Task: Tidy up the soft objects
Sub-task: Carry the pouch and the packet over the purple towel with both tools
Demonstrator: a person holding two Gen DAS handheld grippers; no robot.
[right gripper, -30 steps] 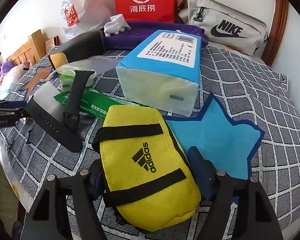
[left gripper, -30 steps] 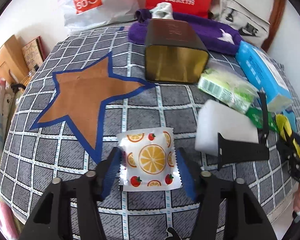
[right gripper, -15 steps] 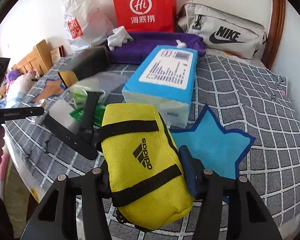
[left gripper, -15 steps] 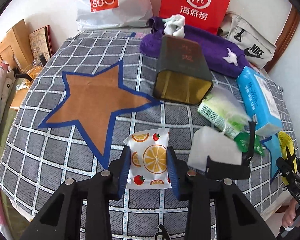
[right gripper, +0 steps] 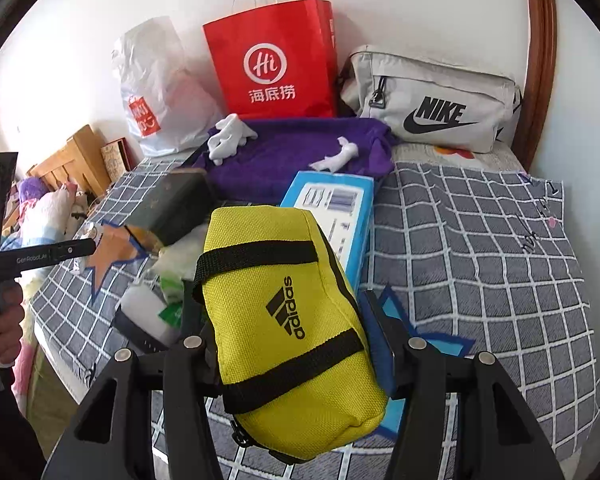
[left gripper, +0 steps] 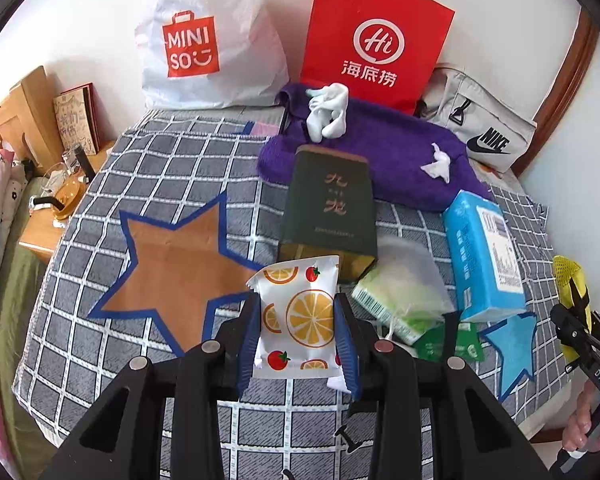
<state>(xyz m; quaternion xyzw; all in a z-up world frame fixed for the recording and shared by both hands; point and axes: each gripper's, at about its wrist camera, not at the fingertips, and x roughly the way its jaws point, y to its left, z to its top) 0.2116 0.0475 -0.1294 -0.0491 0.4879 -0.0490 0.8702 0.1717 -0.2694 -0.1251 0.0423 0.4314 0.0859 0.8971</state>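
The left gripper (left gripper: 298, 330) is clamped on the orange-print sachet (left gripper: 298, 318) — a second ago its blue pads stood apart on either side of the sachet, which lay flat on the bed cover (left gripper: 172, 168). Now the sachet is lifted clear of the cover, squeezed narrower, its top edge overlapping the mouth of the dark tin box (left gripper: 328, 208) at 12 o'clock behind it. The brown star patch (left gripper: 172, 264) lies at 9 o'clock of the sachet.

The right gripper (right gripper: 294, 344) is clamped on the yellow pouch (right gripper: 288, 320). Earlier the pouch rested on the cover between open pads; now it is raised and hides most of the blue star patch (right gripper: 428, 340), which shows at its 3 o'clock. The blue tissue pack (right gripper: 332, 204) sits at 12 o'clock behind the pouch, with the purple towel (right gripper: 292, 156) beyond it.

More of the room shows in both views than before — the red paper bag (right gripper: 272, 64) and the grey sling bag (right gripper: 432, 100) stand in full against the wall.
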